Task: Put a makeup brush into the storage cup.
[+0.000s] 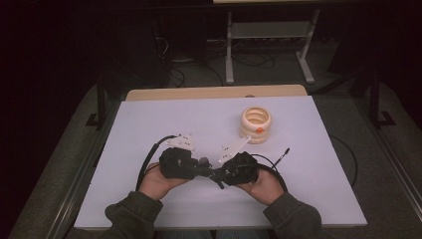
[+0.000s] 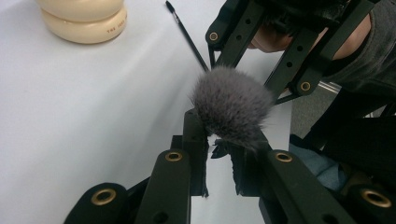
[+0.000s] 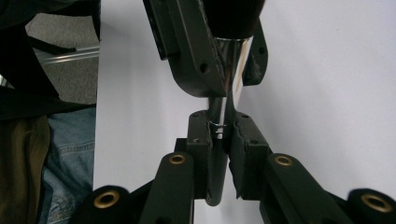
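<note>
I have the brush point(image 2: 232, 105) off the surface point(image 1: 149, 129), between both grippers. Left gripper point(image 2: 219, 154) fingers clamp its ferrule, right gripper point(image 3: 219, 128) fingers its handle. Holder point(image 1: 256, 124) stands apart; insertion remains.

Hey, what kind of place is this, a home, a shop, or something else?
Most likely a lab or workshop set up for recording, not a home. A bare white table stands on grey carpet, loose cables trail across the floor behind it, and a metal-framed bench stands at the back.
</note>
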Demonstrator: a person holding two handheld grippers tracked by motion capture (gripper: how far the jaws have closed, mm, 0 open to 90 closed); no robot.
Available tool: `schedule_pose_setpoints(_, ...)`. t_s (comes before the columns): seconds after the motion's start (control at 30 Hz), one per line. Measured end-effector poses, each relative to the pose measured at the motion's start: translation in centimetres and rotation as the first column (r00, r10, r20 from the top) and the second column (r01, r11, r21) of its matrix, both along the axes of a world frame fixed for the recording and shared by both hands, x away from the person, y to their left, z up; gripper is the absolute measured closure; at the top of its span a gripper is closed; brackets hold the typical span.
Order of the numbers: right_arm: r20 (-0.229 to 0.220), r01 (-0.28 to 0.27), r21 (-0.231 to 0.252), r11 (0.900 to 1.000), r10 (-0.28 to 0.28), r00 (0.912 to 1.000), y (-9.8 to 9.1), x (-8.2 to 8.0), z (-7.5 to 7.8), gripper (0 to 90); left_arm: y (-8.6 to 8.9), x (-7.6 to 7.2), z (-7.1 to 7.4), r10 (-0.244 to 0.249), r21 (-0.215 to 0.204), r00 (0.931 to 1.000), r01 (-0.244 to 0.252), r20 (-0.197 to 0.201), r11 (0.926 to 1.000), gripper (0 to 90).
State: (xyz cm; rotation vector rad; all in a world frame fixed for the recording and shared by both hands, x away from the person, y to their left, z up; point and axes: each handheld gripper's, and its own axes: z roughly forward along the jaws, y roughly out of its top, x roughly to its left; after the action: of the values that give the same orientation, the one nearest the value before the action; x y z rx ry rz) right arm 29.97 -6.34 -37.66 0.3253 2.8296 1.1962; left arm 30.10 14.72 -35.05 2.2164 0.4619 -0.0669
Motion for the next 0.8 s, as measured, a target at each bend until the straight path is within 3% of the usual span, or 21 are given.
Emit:
schedule_pose_setpoints(0.23,-0.044,0.013,0.017,0.9998,-0.012,0.9990,-0.6,0.1,-0.1,78.4,0.7,-0.2,0.2,0.044,-0.021,0.9990,-0.044,-0.003,0.9988,65.0)
schedule_pose_setpoints(0.4,-0.075,0.042,0.033,0.9986,-0.039,0.9964,-1.8,0.6,-0.5,78.4,1.7,-0.5,0.1,0.065,-0.012,0.9978,-0.065,0.014,0.9978,63.5)
schedule_pose_setpoints(0.53,-0.096,0.068,0.043,0.9968,-0.063,0.9933,-2.3,0.8,-0.5,78.4,2.2,-0.9,-0.6,0.092,-0.016,0.9957,-0.092,0.013,0.9956,63.2)
schedule_pose_setpoints(0.57,-0.123,0.092,0.053,0.9944,-0.085,0.9888,-2.8,1.2,-0.6,78.4,2.7,-1.2,-1.3,0.114,-0.022,0.9934,-0.114,0.014,0.9933,62.7)
schedule_pose_setpoints(0.8,-0.151,0.130,0.062,0.9896,-0.119,0.9813,-4.0,1.9,-0.4,78.5,4.1,-2.1,-2.4,0.158,-0.017,0.9869,-0.157,0.034,0.9874,60.5)
